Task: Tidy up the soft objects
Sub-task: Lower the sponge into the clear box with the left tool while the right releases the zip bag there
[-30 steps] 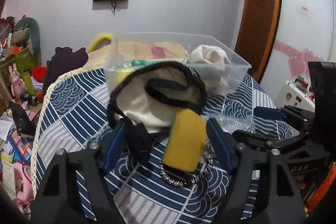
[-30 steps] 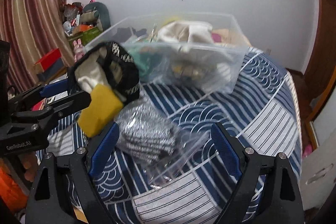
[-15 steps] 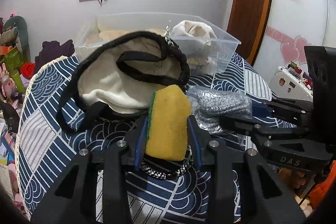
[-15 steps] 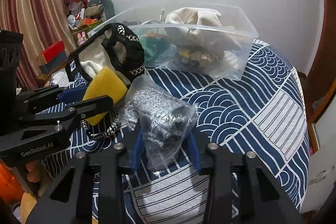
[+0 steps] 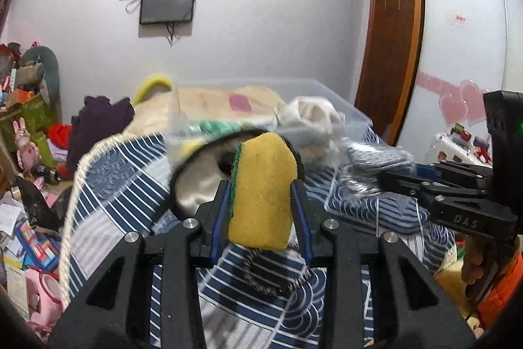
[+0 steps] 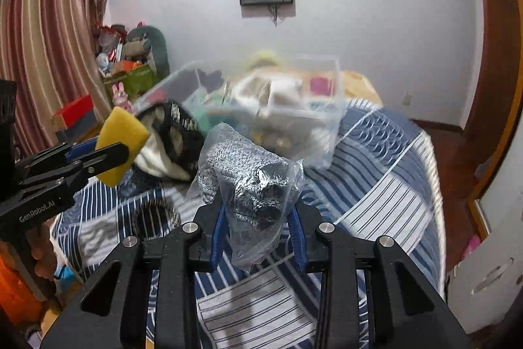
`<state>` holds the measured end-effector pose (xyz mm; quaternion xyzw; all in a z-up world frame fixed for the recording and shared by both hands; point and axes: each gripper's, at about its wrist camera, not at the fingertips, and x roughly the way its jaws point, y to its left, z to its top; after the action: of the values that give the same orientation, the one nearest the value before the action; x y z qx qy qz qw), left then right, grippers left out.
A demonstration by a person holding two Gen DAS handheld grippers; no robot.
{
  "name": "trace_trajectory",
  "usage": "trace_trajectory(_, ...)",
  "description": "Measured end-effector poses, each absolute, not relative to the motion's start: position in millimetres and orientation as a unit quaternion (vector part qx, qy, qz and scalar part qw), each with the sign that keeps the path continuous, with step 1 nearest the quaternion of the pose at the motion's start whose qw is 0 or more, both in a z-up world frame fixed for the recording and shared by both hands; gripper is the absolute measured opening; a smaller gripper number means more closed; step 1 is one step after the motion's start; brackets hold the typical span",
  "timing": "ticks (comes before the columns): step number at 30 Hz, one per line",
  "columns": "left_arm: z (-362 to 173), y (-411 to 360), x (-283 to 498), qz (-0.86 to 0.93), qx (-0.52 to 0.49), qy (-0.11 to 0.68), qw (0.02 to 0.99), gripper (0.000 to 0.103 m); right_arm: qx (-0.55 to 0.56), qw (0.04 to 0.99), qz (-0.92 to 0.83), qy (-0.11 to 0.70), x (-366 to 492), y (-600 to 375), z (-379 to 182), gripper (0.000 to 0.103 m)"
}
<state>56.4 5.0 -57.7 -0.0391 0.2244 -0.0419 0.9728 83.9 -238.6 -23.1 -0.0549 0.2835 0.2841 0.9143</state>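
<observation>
My left gripper [image 5: 261,205] is shut on a yellow sponge with a green scrub side [image 5: 263,188], held above the bed; the sponge also shows in the right wrist view [image 6: 121,146]. My right gripper [image 6: 258,218] is shut on a clear plastic bag of grey knit fabric [image 6: 251,182], also lifted; the bag shows in the left wrist view [image 5: 376,162]. A clear plastic bin [image 5: 346,110] with soft items stands beyond on the bed [image 6: 385,172]. A cream bag with black trim [image 6: 170,146] lies before the bin.
A black-and-white braided cord [image 5: 271,277] lies on the blue patterned bedspread below the sponge. Cluttered toys and boxes [image 5: 26,126] stand left of the bed. A wooden door [image 5: 389,54] and a white wardrobe [image 5: 464,22] are on the right.
Both grippers closed on their items, the left on the sponge and the right on the bagged knit, and then lifted them off the bedspread.
</observation>
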Motion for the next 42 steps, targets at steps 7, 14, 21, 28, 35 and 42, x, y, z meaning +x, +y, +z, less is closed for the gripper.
trace_trajectory(7,-27.5,21.3,68.0,-0.014,-0.047,0.187,0.981,0.036,-0.046,0.931,0.273,0.239,94.5,-241.5,6.5,0.031)
trace_trajectory(14,-12.4,35.2,87.6,0.001,-0.058,0.170,0.984,0.036,-0.037,0.939,0.268,0.212,110.4,-230.7,24.9,0.030)
trace_trajectory(21,-10.3,39.6,117.9,0.010,-0.060,0.177,0.982,0.036,-0.038,0.940,0.271,0.205,122.9,-211.7,29.0,0.030)
trace_trajectory(28,-20.9,36.9,149.8,0.002,-0.059,0.207,0.977,0.036,-0.053,0.931,0.280,0.228,137.1,-191.7,14.2,0.031)
trace_trajectory(35,-37.0,31.5,183.5,-0.013,-0.051,0.246,0.968,0.036,-0.063,0.920,0.277,0.270,156.5,-181.2,-10.0,0.031)
trace_trajectory(42,-51.0,21.3,199.3,-0.019,-0.034,0.273,0.961,0.036,-0.075,0.914,0.280,0.283,158.1,-178.3,-16.1,0.031)
